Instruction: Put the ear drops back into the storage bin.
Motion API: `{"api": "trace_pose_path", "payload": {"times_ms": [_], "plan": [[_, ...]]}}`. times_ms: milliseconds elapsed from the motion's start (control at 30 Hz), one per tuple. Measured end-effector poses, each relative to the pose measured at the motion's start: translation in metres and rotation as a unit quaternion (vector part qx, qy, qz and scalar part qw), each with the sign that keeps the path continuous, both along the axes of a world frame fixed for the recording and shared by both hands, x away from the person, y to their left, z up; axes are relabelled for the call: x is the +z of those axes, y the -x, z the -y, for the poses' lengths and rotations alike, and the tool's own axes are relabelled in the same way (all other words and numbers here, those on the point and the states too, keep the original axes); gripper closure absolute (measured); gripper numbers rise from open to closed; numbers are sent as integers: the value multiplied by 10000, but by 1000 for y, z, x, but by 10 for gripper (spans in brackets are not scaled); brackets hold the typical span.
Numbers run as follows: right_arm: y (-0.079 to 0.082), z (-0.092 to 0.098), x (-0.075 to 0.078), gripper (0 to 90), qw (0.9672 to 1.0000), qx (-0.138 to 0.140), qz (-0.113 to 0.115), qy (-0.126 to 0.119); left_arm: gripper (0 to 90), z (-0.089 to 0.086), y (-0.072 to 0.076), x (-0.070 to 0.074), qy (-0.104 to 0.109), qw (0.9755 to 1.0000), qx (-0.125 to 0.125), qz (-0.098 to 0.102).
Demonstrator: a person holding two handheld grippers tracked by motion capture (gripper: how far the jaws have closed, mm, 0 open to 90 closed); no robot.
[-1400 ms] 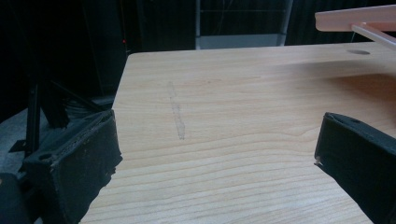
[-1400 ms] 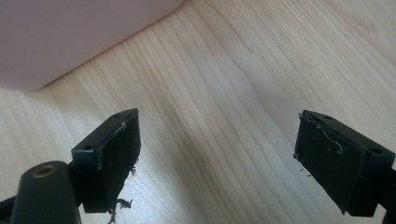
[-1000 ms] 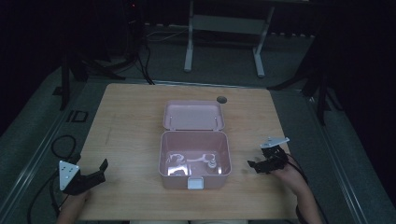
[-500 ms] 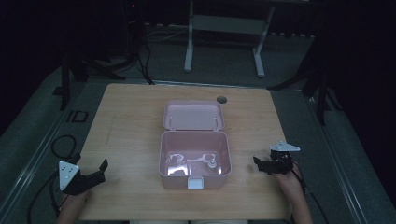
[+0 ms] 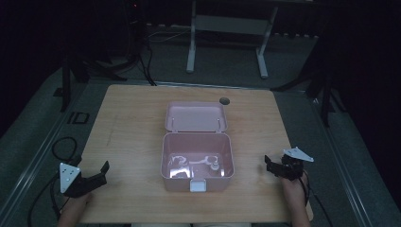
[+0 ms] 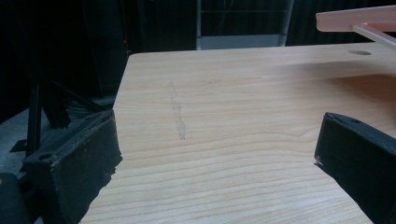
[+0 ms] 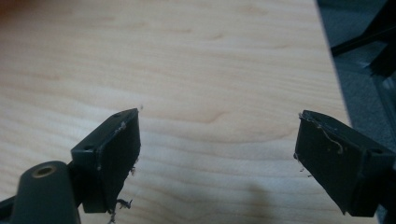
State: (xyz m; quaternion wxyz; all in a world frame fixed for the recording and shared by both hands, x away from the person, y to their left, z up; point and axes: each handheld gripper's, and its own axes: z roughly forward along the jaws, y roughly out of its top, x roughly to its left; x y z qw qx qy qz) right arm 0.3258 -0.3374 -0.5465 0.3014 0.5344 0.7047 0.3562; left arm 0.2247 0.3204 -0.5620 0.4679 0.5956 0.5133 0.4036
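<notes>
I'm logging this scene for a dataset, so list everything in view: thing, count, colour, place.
Table: one, light wood, centre of the high view.
Box: one, pink, open, mid-table near the front edge; pale items inside, too dim to identify.
Lid: one, pink, folded back behind the box.
Hole: one, dark, in the tabletop beside the lid's far right corner.
Frame: one, pale metal, on the floor beyond the table.
Left gripper: one, black, open, front left of the table.
Right gripper: one, black, open, front right.
</notes>
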Motion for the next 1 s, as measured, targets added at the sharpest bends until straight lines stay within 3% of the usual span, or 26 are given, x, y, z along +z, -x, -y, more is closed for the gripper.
{"api": "trace_pose_path", "payload": {"times_ms": [200,400,1000], "plan": [[6,-3,0,138,9990,-11,435,66,4,0,0,0,6,10000,-9,1],[9,-1,1,142,9978,17,657,2,3,0,0,0,20,10000,-17,5],[8,-3,-2,141,9981,-75,611,53,4,-1,0,0,30,10000,-4,-3]]}}
